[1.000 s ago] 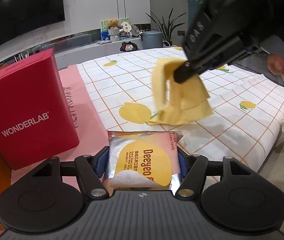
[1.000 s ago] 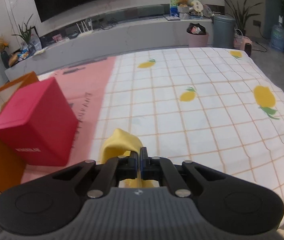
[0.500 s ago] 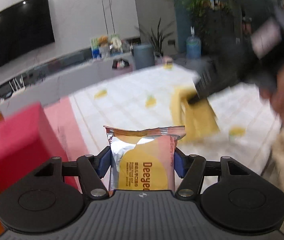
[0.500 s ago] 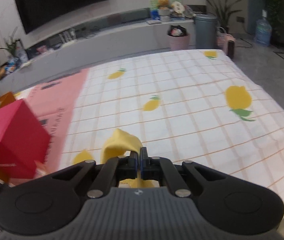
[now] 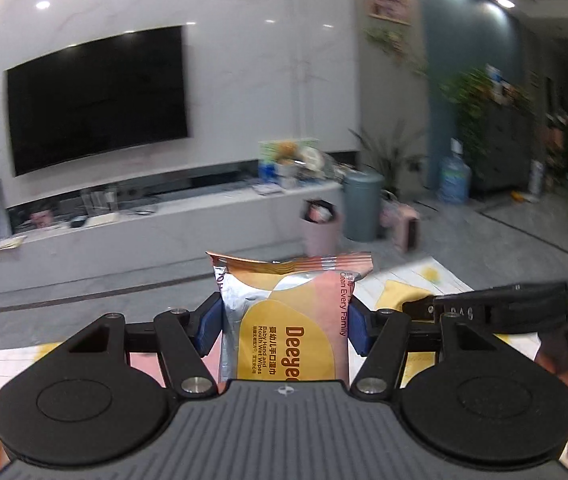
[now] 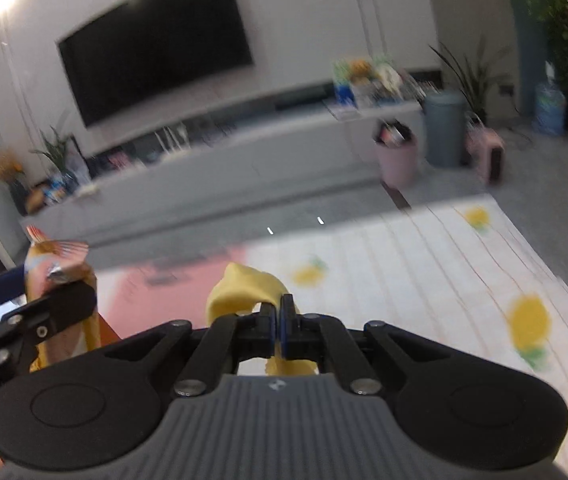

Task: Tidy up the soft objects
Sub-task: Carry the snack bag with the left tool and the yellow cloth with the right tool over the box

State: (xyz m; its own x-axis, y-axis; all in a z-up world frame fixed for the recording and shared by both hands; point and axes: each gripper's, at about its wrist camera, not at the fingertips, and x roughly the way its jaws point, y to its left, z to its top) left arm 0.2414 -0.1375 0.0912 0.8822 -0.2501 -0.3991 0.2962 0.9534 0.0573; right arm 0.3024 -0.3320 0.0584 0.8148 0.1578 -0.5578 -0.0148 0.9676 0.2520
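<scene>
2 grippers are seen lifted above a lemon-print cloth, each with something clamped between its fingers. On the left, a pack of wet wipes is gripped upright by the left gripper, its blue pads pressed against the 2 sides of the pack; the crimped top edge is held up against the far TV wall, and the printed face is turned toward the camera. In the right wrist view the same pack is seen at the far left, raised over the pink part of the cloth. To the right of it, a yellow cloth is pinched by the right gripper, whose fingers are pressed nearly together on the fabric; a fold is bulged up beyond the tips and a strip is left hanging beneath them. Much of the background is blurred.
</scene>
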